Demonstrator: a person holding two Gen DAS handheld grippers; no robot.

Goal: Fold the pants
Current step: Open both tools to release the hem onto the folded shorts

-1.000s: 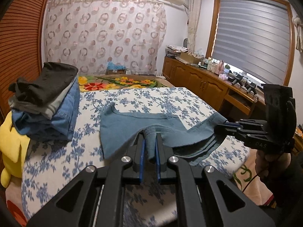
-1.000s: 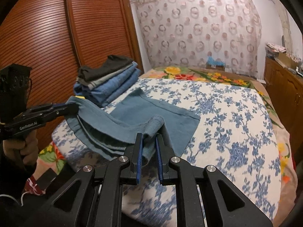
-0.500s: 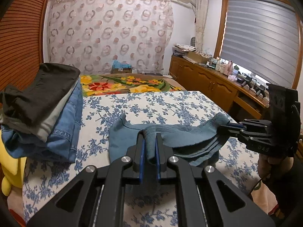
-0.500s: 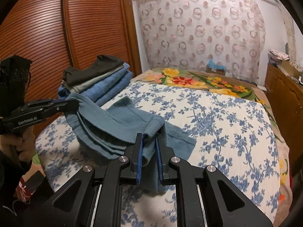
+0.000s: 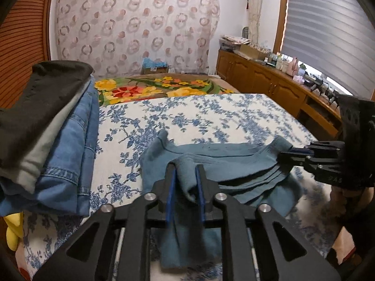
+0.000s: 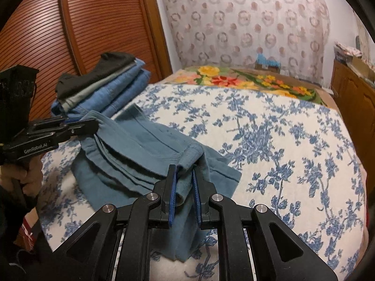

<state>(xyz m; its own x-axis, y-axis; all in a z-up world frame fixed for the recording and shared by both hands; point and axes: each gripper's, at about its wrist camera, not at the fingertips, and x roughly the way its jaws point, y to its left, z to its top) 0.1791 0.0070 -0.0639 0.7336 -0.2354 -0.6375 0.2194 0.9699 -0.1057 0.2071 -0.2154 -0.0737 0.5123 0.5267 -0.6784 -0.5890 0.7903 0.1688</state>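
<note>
Blue-grey pants point(image 5: 234, 159) lie partly folded on the bed's blue-flowered cover point(image 5: 211, 117). Their near edge is raised between my two grippers and doubled over the lower layer. My left gripper point(image 5: 185, 171) has a bunched fold between its blue pads; its jaws are opening, and the cloth still hangs from them. Seen from the right wrist, the left gripper point(image 6: 93, 125) keeps the left corner of the pants point(image 6: 140, 145) lifted. My right gripper point(image 6: 184, 171) is shut on the other corner. It enters the left wrist view as the right gripper point(image 5: 281, 154), held in a hand.
A stack of folded clothes point(image 5: 58, 128), denim under grey and black, sits on the bed's left side, close to the pants. A yellow plush toy point(image 5: 11, 231) lies below it. Wooden cabinets point(image 5: 269, 82) line the right wall; slatted wardrobe doors point(image 6: 93, 23) stand left. A flowered blanket point(image 5: 152, 89) covers the far end.
Both grippers have moved forward and down over the bed, carrying the pants' edge across the lower layer. The gap between the left pads has widened a little.
</note>
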